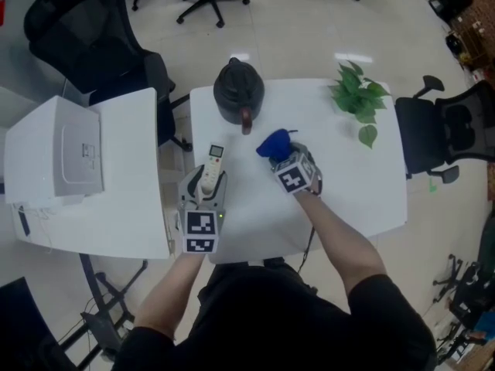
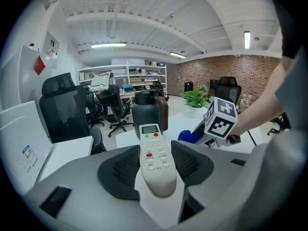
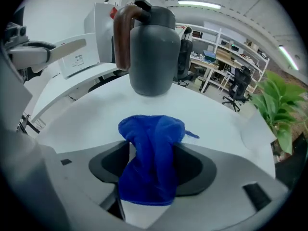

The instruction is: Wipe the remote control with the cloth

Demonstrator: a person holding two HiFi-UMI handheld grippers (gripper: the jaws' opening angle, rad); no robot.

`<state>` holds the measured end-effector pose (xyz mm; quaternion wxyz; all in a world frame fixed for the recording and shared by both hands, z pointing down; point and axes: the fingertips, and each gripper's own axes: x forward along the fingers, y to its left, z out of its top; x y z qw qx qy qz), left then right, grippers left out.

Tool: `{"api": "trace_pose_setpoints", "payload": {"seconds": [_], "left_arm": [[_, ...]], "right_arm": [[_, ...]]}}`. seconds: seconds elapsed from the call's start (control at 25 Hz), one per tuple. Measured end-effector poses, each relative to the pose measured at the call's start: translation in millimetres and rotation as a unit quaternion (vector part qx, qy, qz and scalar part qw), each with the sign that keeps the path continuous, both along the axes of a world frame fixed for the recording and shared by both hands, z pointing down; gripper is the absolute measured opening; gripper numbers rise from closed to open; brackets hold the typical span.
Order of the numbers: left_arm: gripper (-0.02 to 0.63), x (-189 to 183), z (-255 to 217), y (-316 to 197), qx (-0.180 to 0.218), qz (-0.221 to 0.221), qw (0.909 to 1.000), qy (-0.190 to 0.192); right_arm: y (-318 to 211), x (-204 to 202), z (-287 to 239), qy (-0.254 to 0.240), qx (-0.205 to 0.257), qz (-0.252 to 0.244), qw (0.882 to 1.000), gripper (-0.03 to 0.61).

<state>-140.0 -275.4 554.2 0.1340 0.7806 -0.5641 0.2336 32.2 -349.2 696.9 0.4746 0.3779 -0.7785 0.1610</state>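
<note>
A white remote control (image 1: 210, 171) (image 2: 155, 160) with red and green buttons sits between the jaws of my left gripper (image 1: 206, 182) (image 2: 156, 155), near the front left of the white table (image 1: 352, 184). Both pads press on its sides, so this gripper is shut on it. A crumpled blue cloth (image 1: 273, 144) (image 3: 151, 150) lies between the jaws of my right gripper (image 1: 280, 155) (image 3: 150, 165), at the middle of the table. Those jaws stand wide; the cloth leans on the right pad, and a gap shows at the left one. The right gripper's marker cube (image 2: 221, 119) appears in the left gripper view.
A dark grey jug (image 1: 238, 91) (image 3: 151, 52) with a brown handle stands at the table's far edge. A green plant (image 1: 357, 95) sits at the far right. A white box-shaped machine (image 1: 58, 157) is on the left desk. Black office chairs (image 1: 445, 134) stand around.
</note>
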Motion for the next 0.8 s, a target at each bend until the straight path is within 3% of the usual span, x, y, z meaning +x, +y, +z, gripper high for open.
{"api": "trace_pose_setpoints", "payload": {"seconds": [0.08,0.16,0.32,0.56,0.8], "left_arm": [[0.209,2,1,6,-0.001,0.005,1.0,-0.002],[0.209,5,0,11,0.0,0.01,0.9999,-0.004],[0.209,10,-5,20,0.007,0.019,0.9998,-0.007],[0.209,25,-20,34,0.027,0.033,0.9989,-0.022],[0.209,60,-49,57,0.069,0.053,0.9951,-0.048]], "right_arm": [[0,2,4,0.001,-0.007,0.01,1.0,0.275],[0,3,3,-0.004,-0.011,0.022,1.0,0.186],[3,5,-7,-0.023,-0.015,0.038,0.999,0.149],[22,5,-64,-0.086,0.029,0.034,0.995,0.137],[73,2,-151,-0.185,0.077,-0.01,0.98,0.135]]}}
